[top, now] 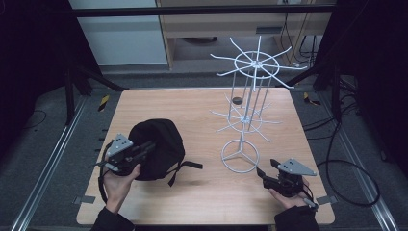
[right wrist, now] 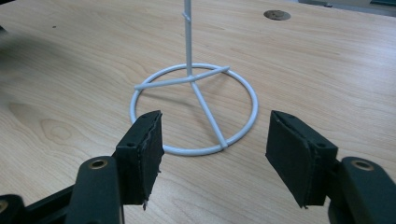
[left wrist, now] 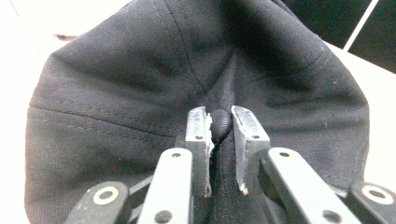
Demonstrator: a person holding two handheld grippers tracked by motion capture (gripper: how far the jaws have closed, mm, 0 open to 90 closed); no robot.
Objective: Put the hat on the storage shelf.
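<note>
A black cap lies on the left half of the wooden table, its strap trailing to the right. My left gripper rests on the cap's crown. In the left gripper view its jaws are shut on the cap, pinching the fabric at the small top button. A white wire display rack stands at the right centre. My right gripper stands open just in front of the rack's round base, with nothing between its pads. The base ring lies on the table beyond the jaws.
A small dark round disc sits on the table behind the rack, also seen as the disc in the right gripper view. The rack's wire arms spread wide at two levels. Cables lie on the floor right of the table.
</note>
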